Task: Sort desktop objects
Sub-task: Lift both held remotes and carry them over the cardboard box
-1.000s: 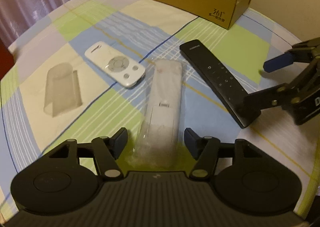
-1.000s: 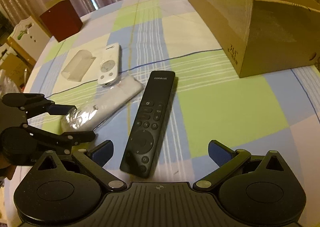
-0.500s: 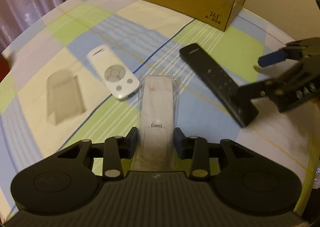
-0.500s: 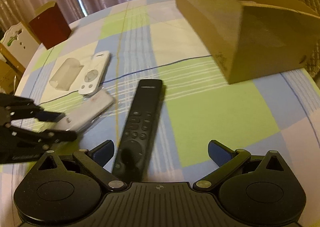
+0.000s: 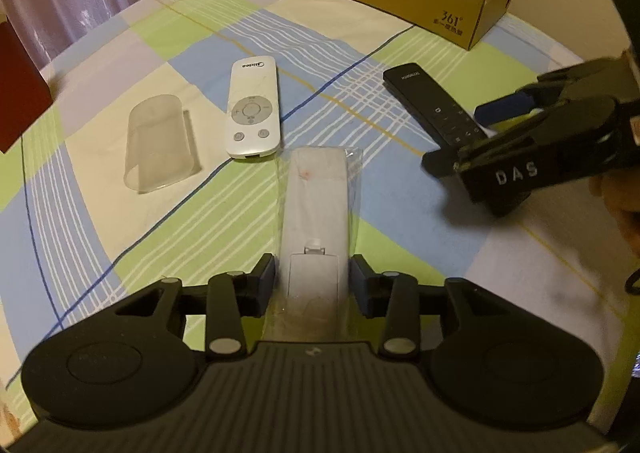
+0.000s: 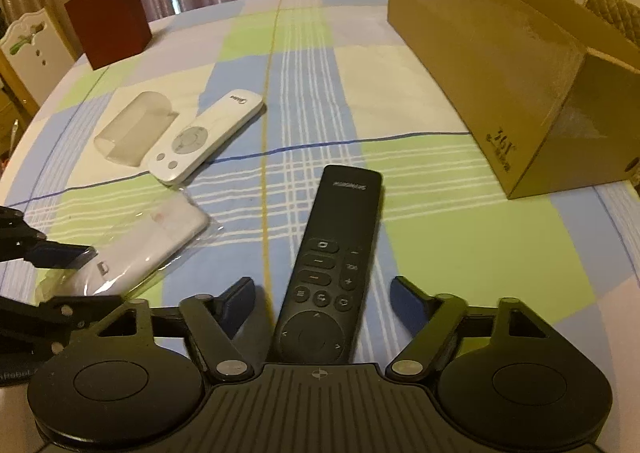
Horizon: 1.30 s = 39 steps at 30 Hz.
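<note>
My left gripper point(image 5: 313, 280) has its pads point(image 5: 266, 279) pressed against the near end of a bagged remote point(image 5: 318, 209), which lies lengthwise on the checked cloth point(image 5: 400, 189). The crinkly plastic looks slippery, so I judge a firm, level squeeze on the body, not on loose film, suits it best.

My right gripper point(image 6: 322, 299) stands wide open, with the near end of a black remote point(image 6: 334, 265) lying between its fingers point(image 6: 240, 299) and gaps on both sides. I would centre it before closing so the remote does not twist.

Farther out lie a white remote point(image 5: 252, 109), reading "Midea", and just beside it a clear curved cover point(image 5: 160, 145). The black remote carries a small logo too blurred to read. At the far edge stands an open cardboard box point(image 6: 516, 85) printed "361°". The right gripper's side reads "DAS".
</note>
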Motion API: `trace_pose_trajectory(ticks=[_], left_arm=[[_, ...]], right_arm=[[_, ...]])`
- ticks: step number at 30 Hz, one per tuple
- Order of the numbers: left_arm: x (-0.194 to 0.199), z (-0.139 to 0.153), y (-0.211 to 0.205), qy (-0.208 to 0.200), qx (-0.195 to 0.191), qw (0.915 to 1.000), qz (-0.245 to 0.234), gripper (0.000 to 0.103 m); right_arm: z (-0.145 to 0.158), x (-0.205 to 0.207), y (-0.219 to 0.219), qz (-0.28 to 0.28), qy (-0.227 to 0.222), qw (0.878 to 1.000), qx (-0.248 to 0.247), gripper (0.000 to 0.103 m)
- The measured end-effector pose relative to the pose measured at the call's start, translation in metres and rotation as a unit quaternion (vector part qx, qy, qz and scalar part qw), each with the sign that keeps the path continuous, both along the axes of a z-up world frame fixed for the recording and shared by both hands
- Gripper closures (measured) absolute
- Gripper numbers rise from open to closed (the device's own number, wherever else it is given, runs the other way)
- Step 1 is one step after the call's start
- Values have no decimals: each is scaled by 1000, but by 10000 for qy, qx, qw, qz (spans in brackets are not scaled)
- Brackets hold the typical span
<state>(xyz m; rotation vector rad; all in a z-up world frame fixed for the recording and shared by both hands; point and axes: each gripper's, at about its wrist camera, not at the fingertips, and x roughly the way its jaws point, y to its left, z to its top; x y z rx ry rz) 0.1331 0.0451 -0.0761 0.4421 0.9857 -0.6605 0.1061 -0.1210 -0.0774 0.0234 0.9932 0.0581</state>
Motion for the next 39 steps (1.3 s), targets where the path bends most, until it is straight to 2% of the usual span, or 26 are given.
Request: trace_pose_trajectory(ticks=[1, 4, 8, 12, 24, 39], left_arm=[[-1, 0, -1, -32, 14, 10000, 0, 65], [-1, 0, -1, -60, 13, 10000, -27, 64], [2, 0, -3, -49, 37, 9999, -149, 65], [5, 1, -5, -25, 58, 9997, -238, 70], [-3, 7, -5, 15, -127, 9997, -214, 70], [1, 27, -26, -203, -324, 9989, -284, 70]], right_arm=[[0, 0, -1, -22, -5, 10000, -21, 43], [1, 0, -2, -74, -14, 9999, -86, 49], [3, 0, -1, -10, -4, 9999, -141, 64], [5, -1, -6, 5, 45, 10000, -36, 65], [21, -14, -27, -112, -8, 9999, 32, 65], [52, -19, -43, -151, -278, 9995, -65, 65]])
